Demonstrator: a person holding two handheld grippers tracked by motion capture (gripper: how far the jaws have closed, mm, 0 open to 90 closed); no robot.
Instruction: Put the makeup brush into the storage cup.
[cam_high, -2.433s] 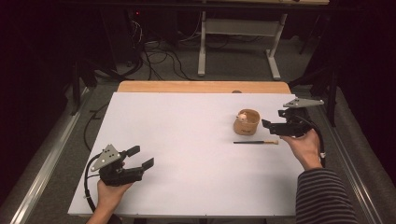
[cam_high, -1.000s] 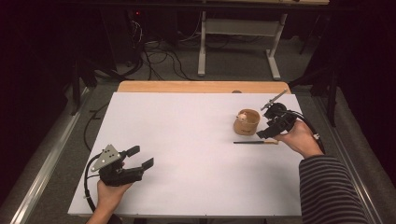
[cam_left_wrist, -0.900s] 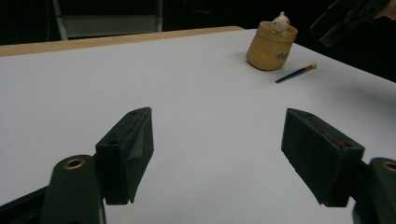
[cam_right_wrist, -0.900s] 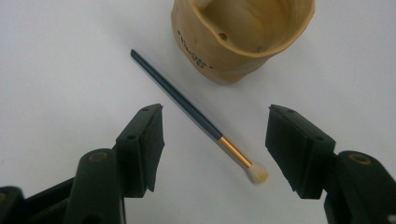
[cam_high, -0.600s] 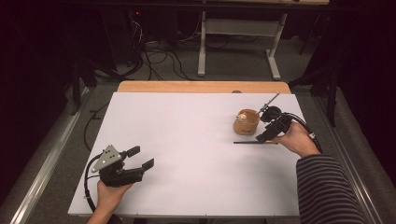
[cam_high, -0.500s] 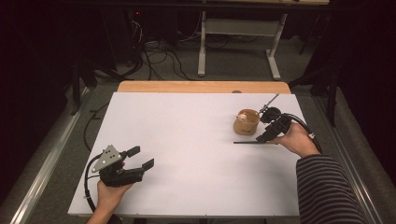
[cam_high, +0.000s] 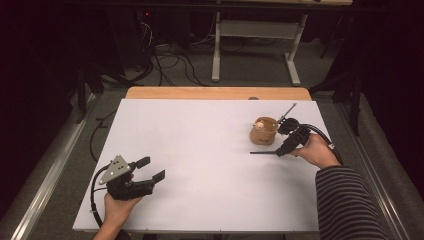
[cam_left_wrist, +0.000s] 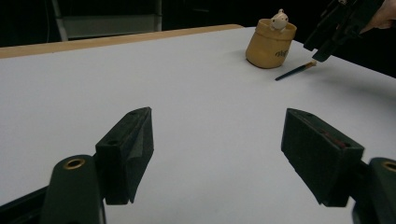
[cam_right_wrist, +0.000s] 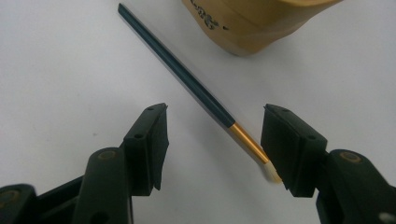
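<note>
A thin dark pencil (cam_right_wrist: 187, 77) with a gold ferrule and pale eraser end lies flat on the white table (cam_high: 210, 150), just in front of a tan cup (cam_high: 263, 131) that holds a small white figure. My right gripper (cam_right_wrist: 212, 137) is open and tipped down over the pencil's eraser end, one jaw on each side of it, not closed on it. In the high view the same gripper (cam_high: 280, 151) hovers at the pencil (cam_high: 261, 152). My left gripper (cam_high: 150, 170) rests open near the front left of the table, nothing between its jaws; it sees the cup (cam_left_wrist: 271, 42) far off.
A wooden strip (cam_high: 217, 93) runs along the table's far edge. Beyond it are a desk frame (cam_high: 255, 45) and cables on the floor. The broad middle of the white table lies between the two grippers.
My right gripper has dropped from above the cup's right side down and slightly left to the pencil's eraser end, tilting nose down. The left gripper has stayed put.
</note>
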